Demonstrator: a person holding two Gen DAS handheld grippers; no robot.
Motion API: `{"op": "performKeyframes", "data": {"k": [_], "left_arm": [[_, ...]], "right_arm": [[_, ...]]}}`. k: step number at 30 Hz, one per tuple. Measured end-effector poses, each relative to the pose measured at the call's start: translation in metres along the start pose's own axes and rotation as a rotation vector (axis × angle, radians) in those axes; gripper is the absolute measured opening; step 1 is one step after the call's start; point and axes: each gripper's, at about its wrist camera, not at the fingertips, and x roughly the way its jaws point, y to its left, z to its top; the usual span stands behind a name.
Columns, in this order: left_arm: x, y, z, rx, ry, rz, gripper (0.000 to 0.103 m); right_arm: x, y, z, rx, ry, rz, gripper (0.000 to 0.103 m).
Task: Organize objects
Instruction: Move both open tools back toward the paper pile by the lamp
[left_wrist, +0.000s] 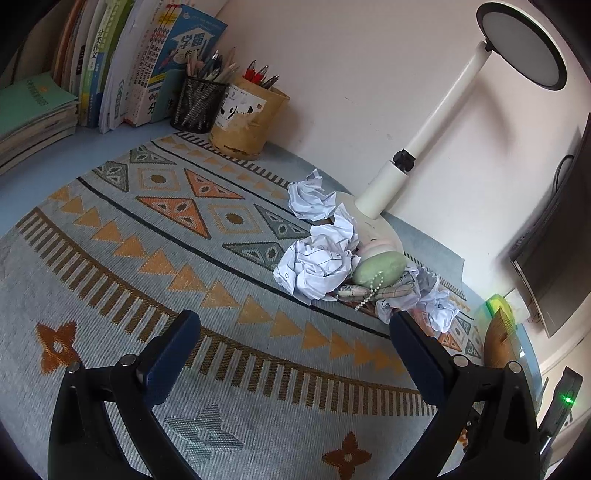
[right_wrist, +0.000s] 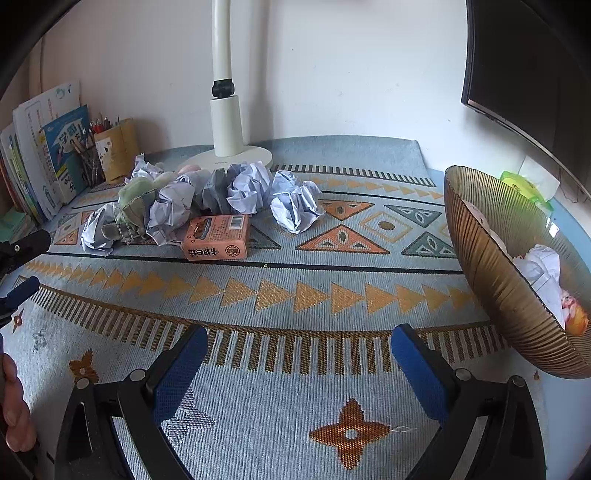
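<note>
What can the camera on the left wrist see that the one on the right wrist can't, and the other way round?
Only the left wrist view shows the lamp's round black head and the black mesh pen cup. Only the right wrist view shows the orange cardboard box and the inside of the ribbed brown bowl, with crumpled paper in it. Both show the crumpled white paper balls, the green plush toy, the white lamp post and the patterned blue mat.
</note>
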Motion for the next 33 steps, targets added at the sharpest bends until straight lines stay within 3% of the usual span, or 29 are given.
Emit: {"op": "performKeyframes", "data": {"k": [12, 15, 22, 24, 26, 29, 30, 33], "left_arm": [[0.000, 0.004, 0.001, -0.026, 0.009, -0.030, 0.102], [-0.005, -0.004, -0.001, 0.021, -0.007, -0.061, 0.102], [-0.008, -0.023, 0.011, 0.148, 0.009, 0.003, 0.101], [-0.004, -0.021, 0.031, 0.171, 0.057, -0.026, 0.101], [0.014, -0.013, 0.055, 0.163, 0.159, -0.074, 0.101], [0.044, -0.002, 0.071, 0.158, 0.228, -0.093, 0.101], [0.058, -0.001, 0.072, 0.168, 0.259, -0.092, 0.101], [0.089, -0.010, 0.065, 0.266, 0.362, -0.183, 0.101]], "right_arm": [[0.002, 0.001, 0.000, 0.001, 0.005, 0.000, 0.100], [0.002, 0.002, -0.001, -0.001, 0.005, 0.000, 0.100], [0.004, 0.003, -0.001, 0.005, 0.025, -0.014, 0.100], [0.011, 0.005, -0.001, -0.009, 0.072, 0.006, 0.102], [0.015, 0.007, 0.000, -0.020, 0.110, 0.045, 0.102], [-0.006, 0.001, 0.011, 0.009, 0.029, 0.108, 0.101], [-0.010, 0.001, 0.018, 0.007, 0.019, 0.111, 0.101], [-0.003, 0.005, 0.053, -0.047, 0.047, 0.035, 0.101]]}}
